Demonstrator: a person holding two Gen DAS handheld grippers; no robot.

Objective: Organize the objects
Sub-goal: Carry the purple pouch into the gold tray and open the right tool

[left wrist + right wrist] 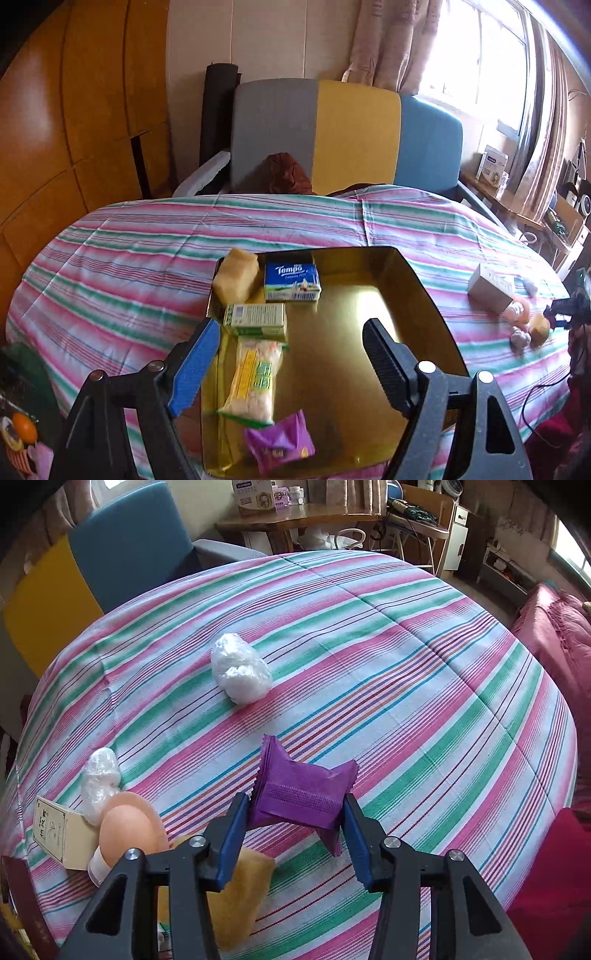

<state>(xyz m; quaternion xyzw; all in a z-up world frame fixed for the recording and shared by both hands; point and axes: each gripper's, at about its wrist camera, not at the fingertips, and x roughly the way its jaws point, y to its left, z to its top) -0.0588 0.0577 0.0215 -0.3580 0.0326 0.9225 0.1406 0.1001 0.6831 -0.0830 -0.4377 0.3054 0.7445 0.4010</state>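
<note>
In the left wrist view a shiny gold tray (369,280) lies on the striped tablecloth. Down its left side sit a yellow sponge-like block (236,275), a Tempo tissue pack (291,282), a green box (256,319), a yellow-green snack packet (255,380) and a purple packet (279,443). My left gripper (291,328) hangs open above the tray with nothing between its pads. In the right wrist view my right gripper (295,805) is shut on another purple packet (299,786), held just above the cloth.
Two white plastic-wrapped bundles (240,672) (99,775), a peach egg-shaped item (127,834), a small cardboard box (59,830) and a yellow sponge piece (240,893) lie near the right gripper. A grey, yellow and blue chair (351,136) stands behind the table.
</note>
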